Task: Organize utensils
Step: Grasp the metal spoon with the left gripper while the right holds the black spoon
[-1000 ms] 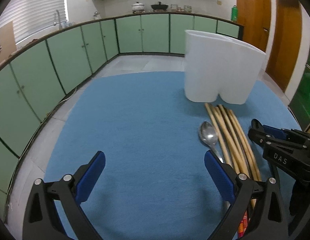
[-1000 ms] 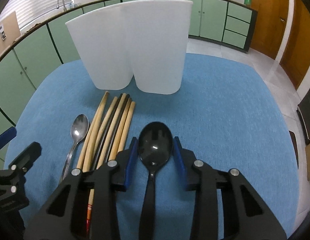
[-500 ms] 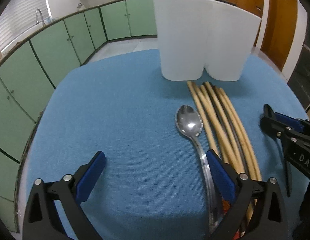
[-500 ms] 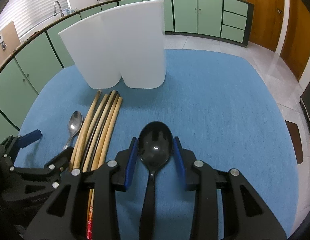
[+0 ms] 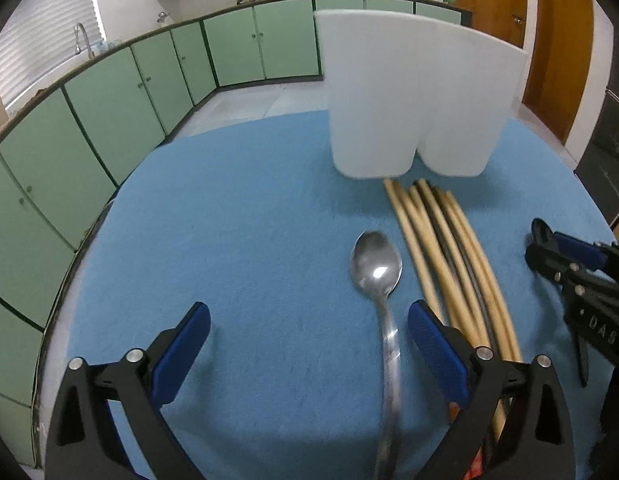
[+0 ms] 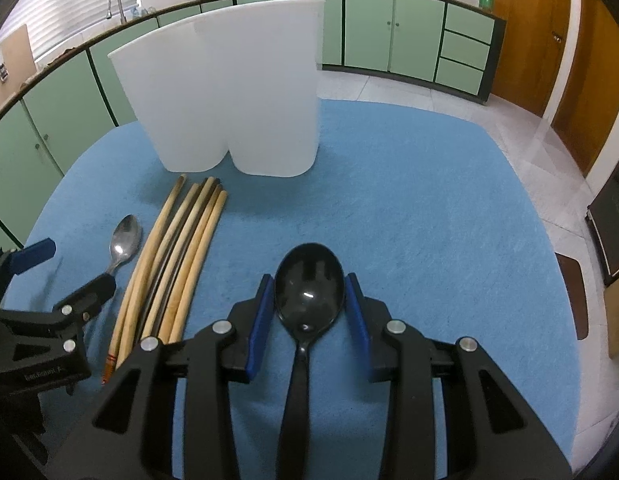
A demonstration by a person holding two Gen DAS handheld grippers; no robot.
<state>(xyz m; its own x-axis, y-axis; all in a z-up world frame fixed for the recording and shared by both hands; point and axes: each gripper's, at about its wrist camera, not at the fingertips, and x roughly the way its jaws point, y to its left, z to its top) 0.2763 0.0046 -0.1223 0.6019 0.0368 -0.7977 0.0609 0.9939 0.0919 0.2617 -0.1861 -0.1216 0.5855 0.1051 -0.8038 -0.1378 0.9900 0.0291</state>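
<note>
Two tools: right (image 6: 309,310) clamps glossy black spoon (image 6: 308,284); left (image 5: 309,344) gapes over steel spoon (image 5: 376,266).

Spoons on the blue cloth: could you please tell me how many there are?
2. The metal spoon lies left of the chopsticks; the black spoon sits between the right gripper fingers. The white holder may hide others.

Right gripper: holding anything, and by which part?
Right gripper is shut on the black spoon, pads on either side of its bowl. Left gripper holds nothing; it is open around the steel spoon.
</note>
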